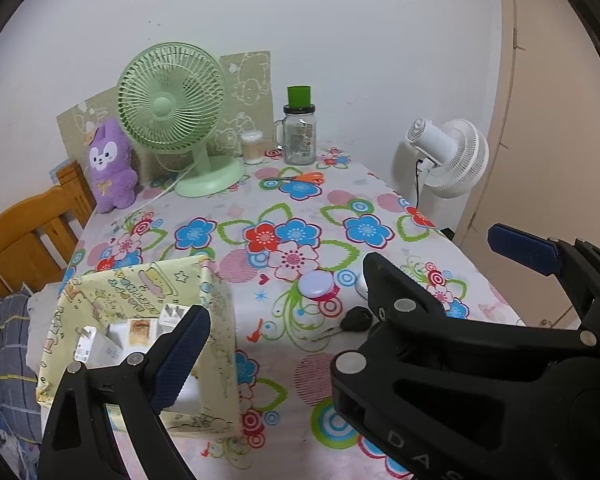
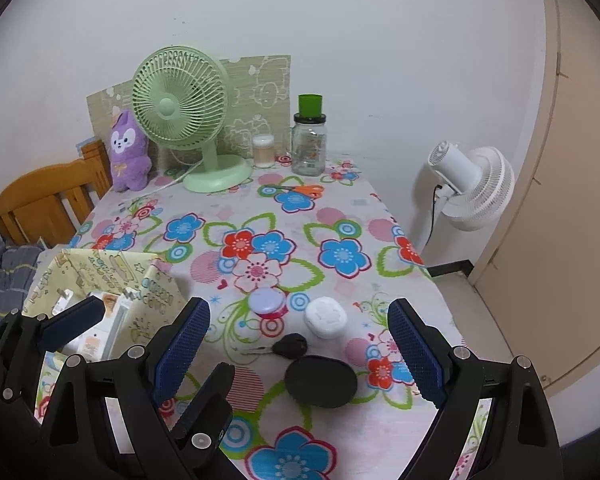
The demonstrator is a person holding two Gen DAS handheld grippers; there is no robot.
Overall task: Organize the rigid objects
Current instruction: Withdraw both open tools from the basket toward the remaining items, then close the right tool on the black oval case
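Rigid objects, a black oval case point(image 2: 321, 381), white case point(image 2: 325, 316) and key fob point(image 2: 290, 346), lie on the floral tablecloth point(image 2: 340, 216) between the right gripper's point(image 2: 300, 354) wide, empty jaws. Beside them, the yellow box point(image 1: 216, 320) holds small packets (labels unreadable). The left gripper point(image 1: 352, 308) hangs wide apart over it, angled downward. Only the right view shows the oval case.

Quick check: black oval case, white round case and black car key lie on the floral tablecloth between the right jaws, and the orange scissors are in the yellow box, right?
Not quite. The orange-handled scissors lie on the floral tablecloth at the far end, near the clear glass jar, not in the yellow patterned box. The right wrist view shows this. The rest holds.
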